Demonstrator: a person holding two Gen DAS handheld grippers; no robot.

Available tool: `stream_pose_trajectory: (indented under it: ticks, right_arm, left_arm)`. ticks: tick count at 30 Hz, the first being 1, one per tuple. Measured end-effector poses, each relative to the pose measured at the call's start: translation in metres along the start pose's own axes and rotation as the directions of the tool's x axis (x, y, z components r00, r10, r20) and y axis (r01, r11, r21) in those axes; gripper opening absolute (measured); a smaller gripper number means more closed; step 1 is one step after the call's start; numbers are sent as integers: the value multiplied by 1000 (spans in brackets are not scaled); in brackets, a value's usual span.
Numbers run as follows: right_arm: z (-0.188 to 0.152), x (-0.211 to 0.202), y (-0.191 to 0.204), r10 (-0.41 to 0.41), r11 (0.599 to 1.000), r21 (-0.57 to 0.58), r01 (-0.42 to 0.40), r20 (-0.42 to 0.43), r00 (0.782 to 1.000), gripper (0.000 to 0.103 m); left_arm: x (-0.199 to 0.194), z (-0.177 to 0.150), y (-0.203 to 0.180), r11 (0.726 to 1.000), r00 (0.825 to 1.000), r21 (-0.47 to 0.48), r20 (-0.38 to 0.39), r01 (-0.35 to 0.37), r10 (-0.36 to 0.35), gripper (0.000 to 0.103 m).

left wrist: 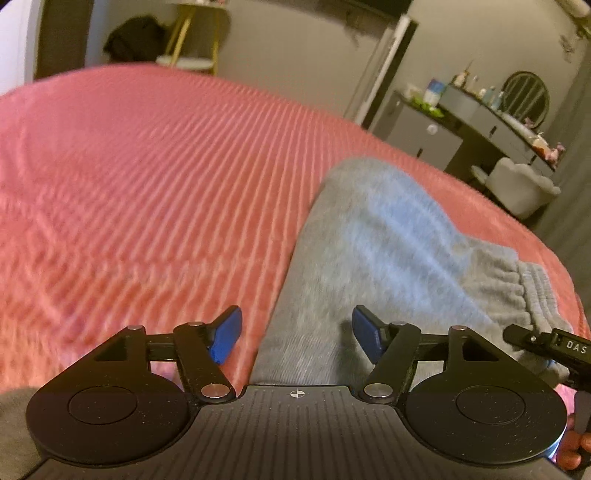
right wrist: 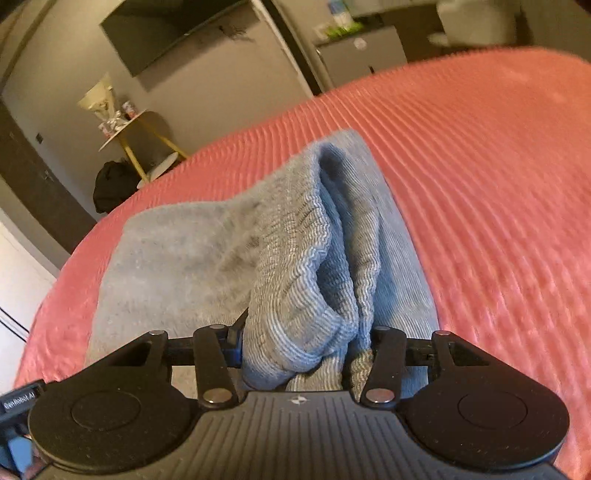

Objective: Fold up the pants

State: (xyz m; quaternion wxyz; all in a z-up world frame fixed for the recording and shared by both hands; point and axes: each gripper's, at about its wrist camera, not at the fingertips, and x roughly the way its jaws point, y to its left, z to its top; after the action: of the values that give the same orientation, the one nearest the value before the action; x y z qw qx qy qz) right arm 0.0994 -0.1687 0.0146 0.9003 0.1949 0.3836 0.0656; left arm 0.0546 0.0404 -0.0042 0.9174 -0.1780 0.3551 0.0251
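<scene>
Grey sweatpants (left wrist: 373, 236) lie on a pink ribbed bedspread (left wrist: 147, 177), their elastic waistband (left wrist: 532, 291) at the right. My left gripper (left wrist: 297, 334) is open and empty, its blue pads just above the pants' near edge. In the right wrist view the pants (right wrist: 177, 251) lie partly folded, and a ribbed band of them (right wrist: 299, 280) is bunched up between the jaws of my right gripper (right wrist: 303, 350), which is shut on it. The right gripper's tip also shows in the left wrist view (left wrist: 535, 338) at the waistband.
The bedspread (right wrist: 480, 184) covers the bed all around the pants. Beyond the bed stand a dresser with bottles and a round mirror (left wrist: 480, 114), a white armchair (left wrist: 524, 184), a gold-legged side table (right wrist: 136, 136) and a wall TV (right wrist: 173, 33).
</scene>
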Motion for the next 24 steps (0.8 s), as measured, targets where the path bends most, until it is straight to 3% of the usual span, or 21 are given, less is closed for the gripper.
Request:
stream_pose_trajectory:
  ticks: [3, 6, 8, 9, 11, 12, 14, 15, 17, 19, 21, 22, 24]
  right_arm:
    - [-3, -8, 0, -5, 1000, -9, 5, 34, 999, 50]
    - [1, -18, 1, -40, 999, -1, 40, 86, 996, 61]
    - [7, -36, -5, -56, 998, 47, 48, 197, 979, 71]
    - [7, -48, -9, -59, 997, 71, 40, 276, 959, 71]
    - [5, -58, -5, -49, 999, 24, 44, 347, 937, 71]
    - [3, -58, 3, -20, 999, -35, 35, 344, 939, 71]
    - [-2, -53, 20, 85, 990, -135, -48, 288, 954, 60]
    - [-7, -49, 32, 151, 976, -194, -102, 258, 954, 59]
    - [-15, -38, 48, 199, 945, -302, -128, 216, 956, 59]
    - [-16, -18, 53, 124, 935, -349, -62, 161, 979, 59]
    - [-16, -3, 44, 30, 931, -364, 23, 141, 990, 46]
    - [-13, -2, 38, 46, 939, -344, 8, 147, 988, 42]
    - [-7, -2, 27, 100, 955, -291, -50, 158, 982, 41]
  left_arm:
    - [-8, 8, -9, 999, 999, 48, 35, 4, -6, 71]
    - [-3, 22, -21, 994, 999, 104, 47, -30, 25, 71]
    - [2, 34, -30, 991, 997, 127, 67, -44, 36, 71]
    - [6, 40, -34, 989, 997, 140, 75, -46, 36, 71]
    - [16, 51, -49, 978, 994, 200, 99, -55, 35, 71]
    - [21, 55, -57, 969, 993, 239, 113, -64, 38, 71]
    - [35, 62, -74, 947, 988, 311, 149, -82, 36, 71]
    - [42, 64, -82, 936, 987, 341, 157, -82, 29, 71]
    - [65, 68, -94, 918, 988, 387, 154, -80, 21, 72]
    - [93, 69, -101, 901, 989, 417, 124, -122, 76, 70]
    - [118, 69, -102, 880, 986, 448, 115, -159, 120, 76]
    - [129, 70, -102, 869, 984, 463, 117, -174, 135, 81]
    - [142, 73, -97, 872, 985, 459, 111, -171, 135, 85]
